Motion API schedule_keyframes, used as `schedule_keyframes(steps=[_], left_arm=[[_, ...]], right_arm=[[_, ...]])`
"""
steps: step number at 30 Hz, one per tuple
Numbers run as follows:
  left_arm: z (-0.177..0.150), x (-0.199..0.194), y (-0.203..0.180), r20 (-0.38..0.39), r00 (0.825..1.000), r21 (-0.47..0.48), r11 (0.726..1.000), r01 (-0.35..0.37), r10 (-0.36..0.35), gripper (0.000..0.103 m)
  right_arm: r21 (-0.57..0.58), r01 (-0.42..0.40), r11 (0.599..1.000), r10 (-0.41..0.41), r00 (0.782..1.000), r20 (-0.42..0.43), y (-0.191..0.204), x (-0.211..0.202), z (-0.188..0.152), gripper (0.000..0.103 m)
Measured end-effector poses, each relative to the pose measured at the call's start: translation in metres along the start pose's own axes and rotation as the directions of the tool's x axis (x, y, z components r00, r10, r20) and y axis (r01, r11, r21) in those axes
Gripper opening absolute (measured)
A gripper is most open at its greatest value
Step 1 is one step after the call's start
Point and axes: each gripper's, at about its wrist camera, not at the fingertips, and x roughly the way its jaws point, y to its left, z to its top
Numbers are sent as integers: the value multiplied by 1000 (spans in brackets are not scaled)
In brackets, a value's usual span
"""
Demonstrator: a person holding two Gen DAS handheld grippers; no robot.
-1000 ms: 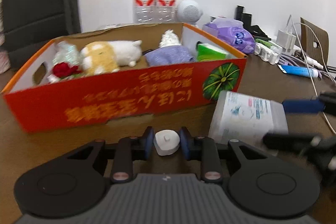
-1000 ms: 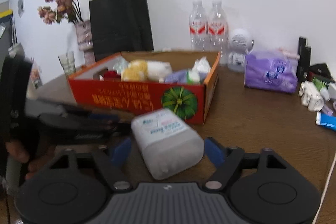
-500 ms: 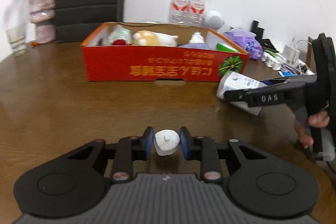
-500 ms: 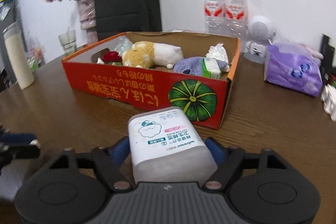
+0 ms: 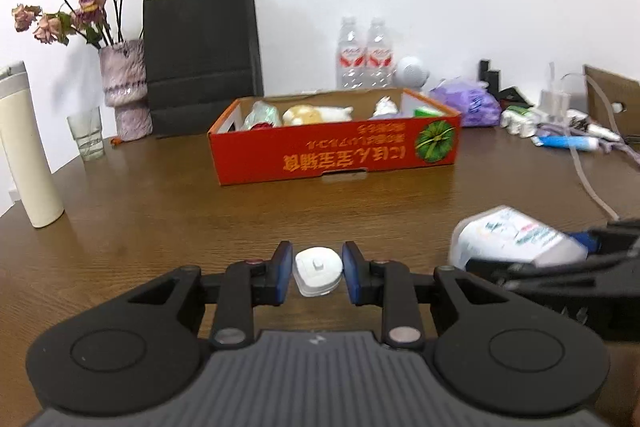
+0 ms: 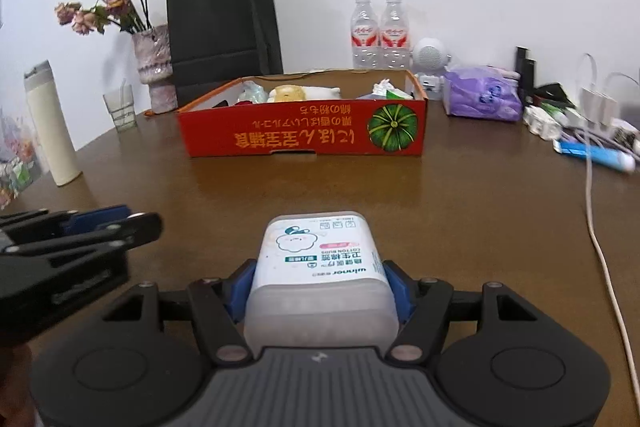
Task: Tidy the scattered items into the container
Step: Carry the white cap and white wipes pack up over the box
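Observation:
My left gripper is shut on a small white plug-like piece, held above the brown table well short of the red cardboard box. My right gripper is shut on a white cotton-bud box, beside the left one; the cotton-bud box also shows in the left wrist view. The red box holds a plush toy, a red item, tissues and a green pack. The left gripper shows at the left of the right wrist view.
Behind the red box stand a black paper bag, two water bottles, a vase of dried flowers, a glass and a cream flask. A purple tissue pack, chargers and a white cable lie right.
Both grippers have drawn back from the red box, which now looks smaller and farther. Each still holds its item.

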Motion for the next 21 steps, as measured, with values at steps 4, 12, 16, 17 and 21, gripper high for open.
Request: schedule_keyframes(steps=[4,12,16,17,21], left_arm=[[-13,-32,6,69,998,-52,999,17,-13,28],[-40,-75,6,113,994,-70,998,-1,9,28],[-41,-92,7,145,989,-71,997,-10,20,28],[-40,-95,7,153,988,-72,997,-12,22,28],[-38,-103,8,173,985,-68,998,-14,26,28]], right_arm=[[27,-7,1000,4,996,85,14,-38,-18,65],[54,-21,998,7,967,254,36,-86,-50,65],[55,-28,998,13,966,257,41,-98,-54,65],[59,-32,998,16,965,260,42,-100,-54,65],[54,-41,998,24,959,281,44,-108,-56,65]])
